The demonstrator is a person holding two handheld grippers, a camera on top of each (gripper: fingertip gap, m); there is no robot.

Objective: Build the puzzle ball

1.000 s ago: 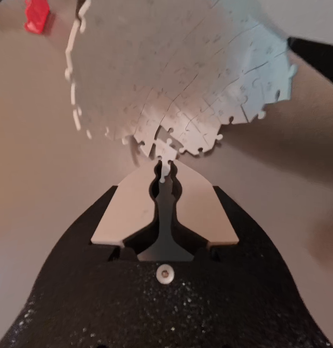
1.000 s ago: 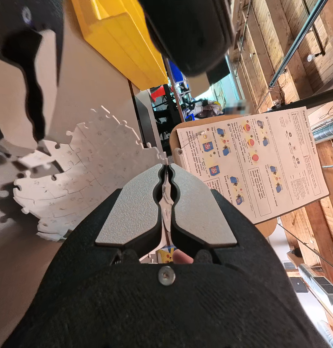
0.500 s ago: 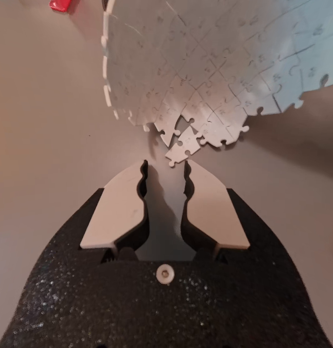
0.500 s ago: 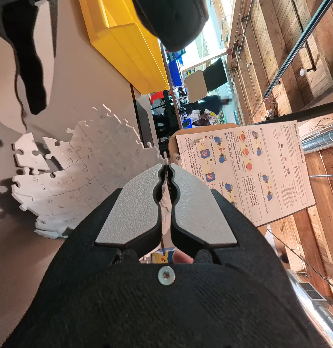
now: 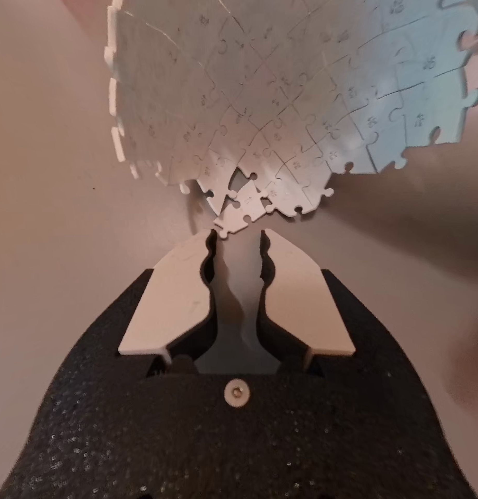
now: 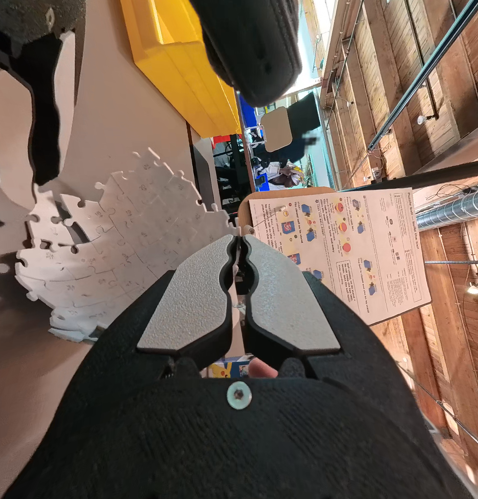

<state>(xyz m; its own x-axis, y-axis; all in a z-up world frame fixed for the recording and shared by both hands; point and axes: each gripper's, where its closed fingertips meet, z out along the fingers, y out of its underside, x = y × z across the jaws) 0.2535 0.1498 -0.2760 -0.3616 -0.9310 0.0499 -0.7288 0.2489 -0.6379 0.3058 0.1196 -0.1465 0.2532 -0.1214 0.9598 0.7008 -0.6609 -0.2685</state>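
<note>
The half-built white puzzle ball shell (image 5: 259,94) stands on edge on the beige table, hollow side toward me. A loose white piece (image 5: 243,213) lies tilted at a notch in the shell's lower edge, only partly seated. My left gripper (image 5: 239,237) is open and empty just below the piece, its left fingertip almost touching the piece's corner. My right gripper (image 6: 239,239) is shut on the rim of the shell (image 6: 129,243) and holds it upright. The right wrist view also shows the loose piece (image 6: 47,229) and the left gripper's fingers (image 6: 11,129) above it.
A yellow bin (image 6: 178,67) stands on the table behind the shell. A clipboard with an instruction sheet (image 6: 340,243) stands past the right gripper. A black padded object (image 6: 254,40) hangs at the top of that view. The beige table (image 5: 56,189) surrounds the shell. Across from one pair of fingers to the other is roughly 15 cm.
My left gripper opened and let go of the loose piece, which now lies at the shell's notch. The gripper has shifted so its left tip nears the piece. The right gripper kept its hold.
</note>
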